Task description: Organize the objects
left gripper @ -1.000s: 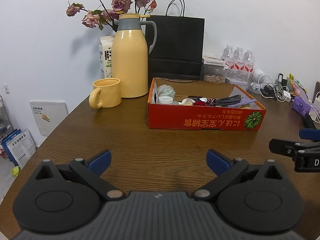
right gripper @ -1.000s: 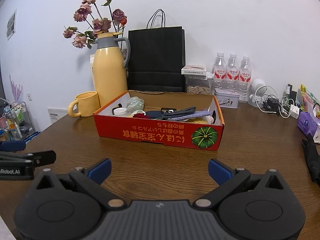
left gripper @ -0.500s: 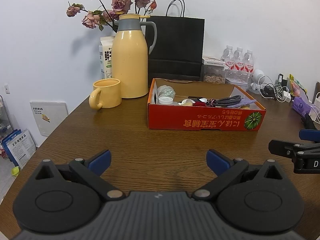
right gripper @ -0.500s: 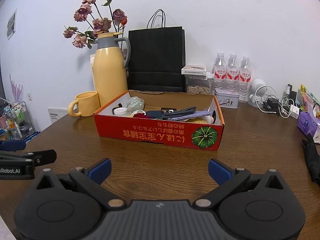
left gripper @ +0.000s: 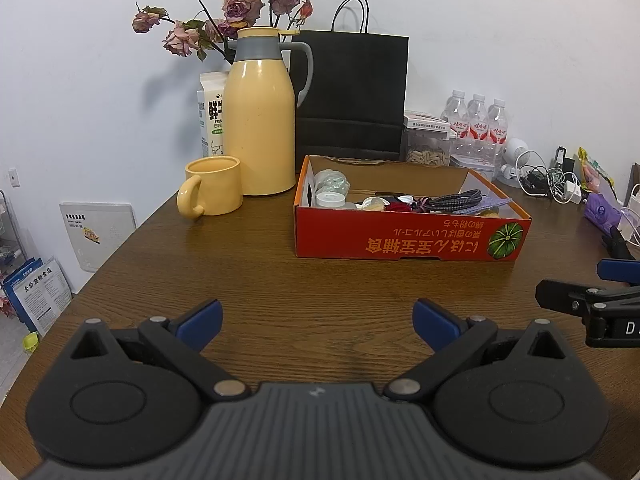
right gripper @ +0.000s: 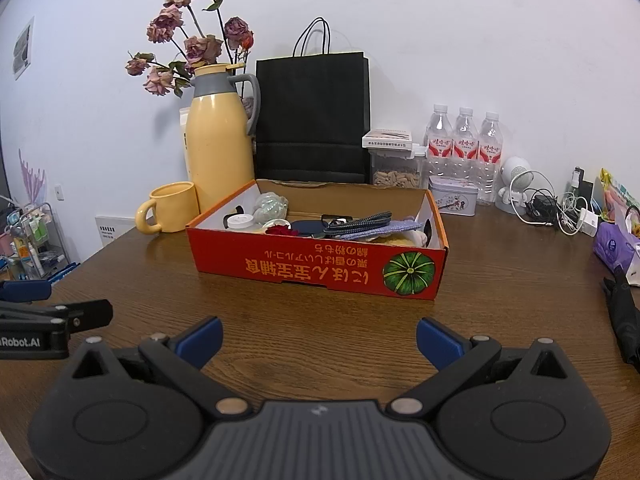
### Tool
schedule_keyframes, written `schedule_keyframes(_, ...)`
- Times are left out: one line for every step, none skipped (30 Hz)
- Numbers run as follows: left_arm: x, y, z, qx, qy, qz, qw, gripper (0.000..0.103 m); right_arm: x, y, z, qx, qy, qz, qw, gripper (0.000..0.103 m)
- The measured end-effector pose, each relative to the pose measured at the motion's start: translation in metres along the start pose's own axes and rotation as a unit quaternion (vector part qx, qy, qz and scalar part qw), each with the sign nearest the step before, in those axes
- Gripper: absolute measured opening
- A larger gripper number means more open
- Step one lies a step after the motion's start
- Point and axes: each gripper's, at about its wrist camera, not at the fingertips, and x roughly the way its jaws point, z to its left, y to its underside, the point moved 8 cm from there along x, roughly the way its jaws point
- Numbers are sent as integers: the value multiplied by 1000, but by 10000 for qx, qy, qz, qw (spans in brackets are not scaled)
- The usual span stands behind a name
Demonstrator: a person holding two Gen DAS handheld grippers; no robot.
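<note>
A red cardboard box with a green pumpkin print stands on the brown wooden table. It holds several small items: a white jar, a braided cable, a bluish cloth and a red piece. My left gripper is open and empty, low over the table in front of the box. My right gripper is open and empty, also in front of the box. Each gripper shows at the edge of the other's view.
A yellow mug and a yellow thermos jug stand left of the box. Behind are a black paper bag, dried roses, a milk carton, water bottles, a snack container and a tin. Cables, chargers and a folded black umbrella lie right.
</note>
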Motion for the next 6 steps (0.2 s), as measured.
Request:
schedule_keyframes(0, 0, 0, -5, -7, 5, 10000, 103, 0, 0, 0, 0, -2, 1, 10000, 103)
schedule_keyframes(1, 1, 0, -12, -8, 11, 10000, 103, 0, 0, 0, 0, 0, 1, 10000, 103)
schedule_keyframes(1, 1, 0, -28, 14, -2, 10000, 103, 0, 0, 0, -1, 3, 1, 10000, 103)
schedule_keyframes(0, 2, 0, -50, 52, -11, 10000, 103, 0, 0, 0, -1, 3, 2, 10000, 103)
schedule_keyframes(1, 2, -1, -61, 92, 0, 9999, 103, 1, 0, -1, 0, 1, 7, 10000, 103)
schedule_keyframes(1, 2, -1, -55, 112, 20, 9999, 103, 1, 0, -1, 2, 1, 11, 10000, 103)
